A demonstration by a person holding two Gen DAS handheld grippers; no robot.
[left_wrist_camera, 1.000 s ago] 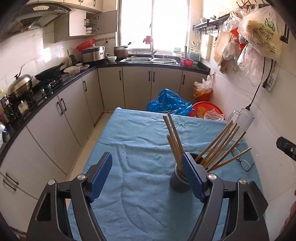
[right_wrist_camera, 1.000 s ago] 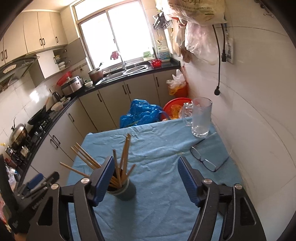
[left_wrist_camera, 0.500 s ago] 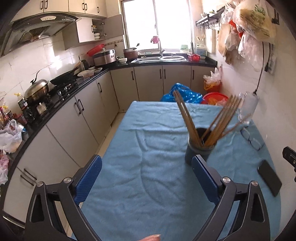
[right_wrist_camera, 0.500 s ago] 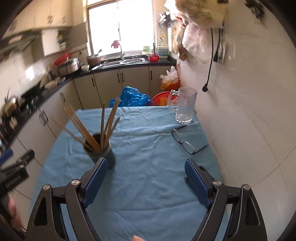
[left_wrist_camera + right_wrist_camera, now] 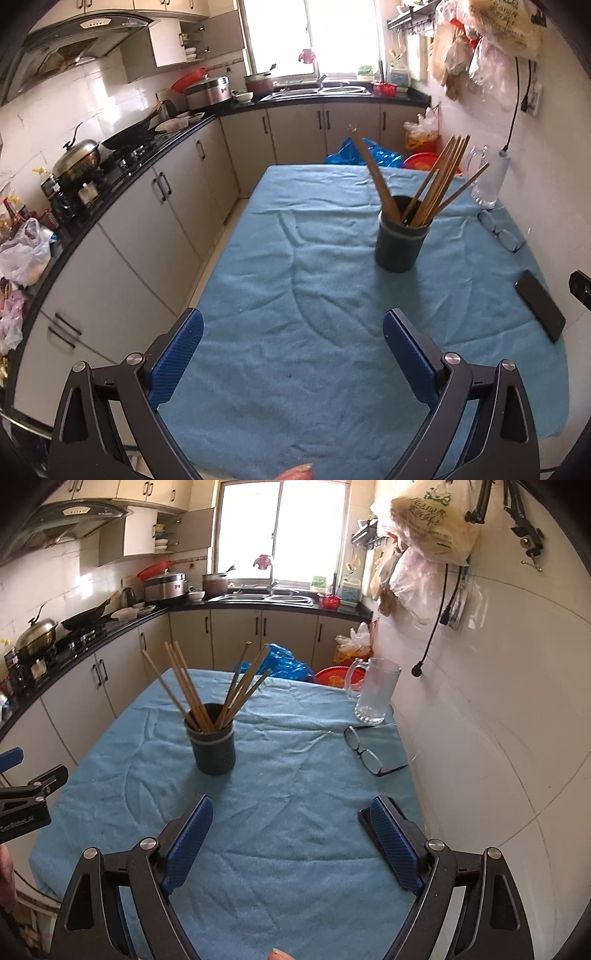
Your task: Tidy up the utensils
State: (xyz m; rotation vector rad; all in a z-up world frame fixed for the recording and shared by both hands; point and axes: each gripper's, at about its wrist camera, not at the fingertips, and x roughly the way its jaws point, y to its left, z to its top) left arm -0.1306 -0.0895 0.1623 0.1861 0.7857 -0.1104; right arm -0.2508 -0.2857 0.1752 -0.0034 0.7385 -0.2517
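Both grippers wide open, empty; chopsticks sit in holder mid-table.

Blue cloth (image 5: 295,295) covers the whole table, wrinkled; your left gripper (image 5: 293,345) hangs over its near half w/ jaws spread wide, nothing btwn the pads; right gripper (image 5: 291,821) same, wide and empty, cloth only btwn its fingers; dark holder (image 5: 213,747) stands upright on the cloth, ahead of both grippers and apart from them, right of centre in left view, left of centre in right view; wooden chopsticks (image 5: 192,690) stand in it, fanned into two bunches leaning opposite ways; glass mug (image 5: 376,692) at far right edge by the wall; black phone (image 5: 540,311) flat on cloth at the right edge; glasses (image 5: 364,751) lie open btwn mug and phone side, near the wall; a fingertip shows at the bottom edge of both views.
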